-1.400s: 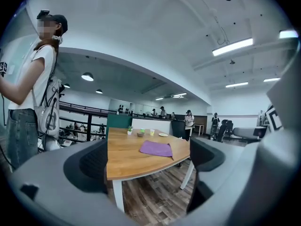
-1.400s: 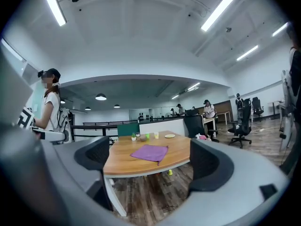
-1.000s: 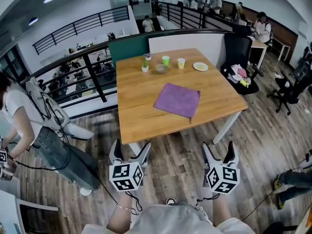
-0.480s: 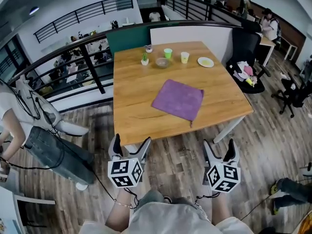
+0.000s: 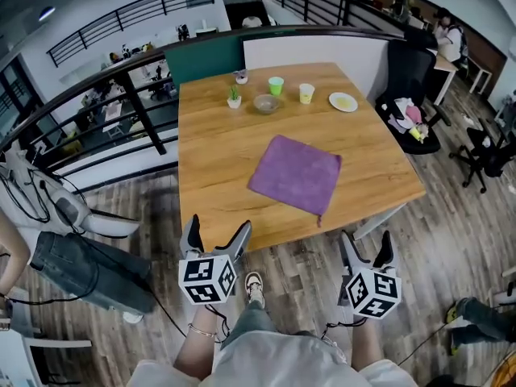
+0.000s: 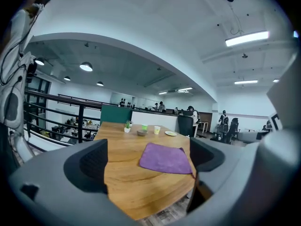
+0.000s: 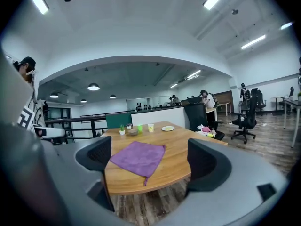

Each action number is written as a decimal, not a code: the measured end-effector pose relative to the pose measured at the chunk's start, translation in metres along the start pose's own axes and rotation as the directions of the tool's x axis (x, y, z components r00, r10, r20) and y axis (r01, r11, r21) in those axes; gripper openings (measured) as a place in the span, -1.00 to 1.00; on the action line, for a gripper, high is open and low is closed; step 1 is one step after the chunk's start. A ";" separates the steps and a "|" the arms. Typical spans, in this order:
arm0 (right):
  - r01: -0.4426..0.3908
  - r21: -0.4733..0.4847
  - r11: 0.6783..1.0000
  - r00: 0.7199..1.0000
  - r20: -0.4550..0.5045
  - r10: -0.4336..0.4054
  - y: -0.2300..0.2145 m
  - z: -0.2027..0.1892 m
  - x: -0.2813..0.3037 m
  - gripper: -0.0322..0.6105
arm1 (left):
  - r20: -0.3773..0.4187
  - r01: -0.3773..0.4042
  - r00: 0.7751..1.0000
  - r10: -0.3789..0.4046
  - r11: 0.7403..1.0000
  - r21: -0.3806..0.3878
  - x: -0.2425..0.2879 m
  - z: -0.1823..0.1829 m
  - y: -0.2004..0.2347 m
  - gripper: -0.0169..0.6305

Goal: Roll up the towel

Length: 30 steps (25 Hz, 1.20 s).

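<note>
A purple towel (image 5: pixel 295 174) lies flat and unrolled on the wooden table (image 5: pixel 210 168), turned at a slant, one corner near the front edge. Both gripper views show the towel (image 6: pixel 165 158) (image 7: pixel 138 157) ahead between the jaws. My left gripper (image 5: pixel 215 239) hangs open just short of the table's front edge, left of the towel. My right gripper (image 5: pixel 365 245) is open too, over the floor off the table's front right corner. Nothing is held in either.
At the table's far side stand a small potted plant (image 5: pixel 234 97), a bowl (image 5: pixel 265 103), a green cup (image 5: pixel 276 85), a pale cup (image 5: pixel 306 93) and a plate (image 5: pixel 343 101). A black chair (image 5: pixel 411 87) with clutter sits to the right. A person (image 5: pixel 48 240) is at left by a railing.
The table and towel have drawn closer and lower in the head view as I stepped toward them. Both grippers stay open, now near the front edge.
</note>
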State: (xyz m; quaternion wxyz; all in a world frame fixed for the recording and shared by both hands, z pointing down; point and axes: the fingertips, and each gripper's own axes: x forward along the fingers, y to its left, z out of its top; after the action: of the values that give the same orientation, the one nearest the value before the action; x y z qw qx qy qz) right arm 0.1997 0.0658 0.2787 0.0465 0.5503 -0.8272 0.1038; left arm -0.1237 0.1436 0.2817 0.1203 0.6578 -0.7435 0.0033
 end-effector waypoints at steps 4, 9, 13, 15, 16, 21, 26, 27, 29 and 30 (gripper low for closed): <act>0.031 0.007 0.999 0.999 0.005 -0.031 0.001 0.014 0.042 0.68 | -0.005 0.036 0.999 -0.036 0.999 0.012 0.051 0.018 0.012 0.76; 0.065 0.015 0.998 0.998 0.003 -0.065 0.008 0.031 0.095 0.68 | -0.013 0.077 0.997 -0.077 0.997 0.021 0.112 0.039 0.029 0.76; 0.088 0.019 0.996 0.996 -0.006 -0.088 0.013 0.040 0.133 0.68 | -0.026 0.104 0.994 -0.103 0.994 0.026 0.155 0.051 0.042 0.76; 0.101 0.019 0.995 0.995 -0.011 -0.101 0.015 0.043 0.153 0.68 | -0.030 0.116 0.993 -0.115 0.993 0.024 0.177 0.056 0.050 0.76; 0.107 0.019 0.994 0.994 -0.012 -0.107 0.016 0.044 0.162 0.68 | -0.032 0.123 0.992 -0.122 0.992 0.024 0.187 0.058 0.053 0.76; 0.115 0.019 0.993 0.993 -0.019 -0.115 0.021 0.047 0.193 0.68 | -0.041 0.150 0.988 -0.148 0.988 0.027 0.223 0.061 0.063 0.76; 0.106 0.019 0.994 0.993 -0.052 -0.105 0.016 0.036 0.221 0.66 | -0.076 0.150 0.986 -0.149 0.989 0.010 0.251 0.046 0.063 0.76; 0.102 0.023 0.995 0.993 -0.060 -0.100 0.014 0.036 0.231 0.66 | -0.084 0.151 0.985 -0.149 0.989 0.013 0.259 0.045 0.064 0.76; 0.088 0.024 0.996 0.994 -0.074 -0.086 0.012 0.036 0.247 0.66 | -0.095 0.145 0.985 -0.143 0.989 0.013 0.270 0.045 0.064 0.76; 0.079 0.022 0.997 0.994 -0.078 -0.077 0.012 0.036 0.253 0.66 | -0.098 0.141 0.985 -0.140 0.990 0.010 0.273 0.045 0.064 0.76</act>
State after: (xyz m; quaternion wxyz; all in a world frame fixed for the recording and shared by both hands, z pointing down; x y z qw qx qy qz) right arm 0.0919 -0.1654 0.2902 0.0755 0.5785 -0.8012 0.1334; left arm -0.2228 -0.1221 0.2980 0.1507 0.7086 -0.6886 0.0328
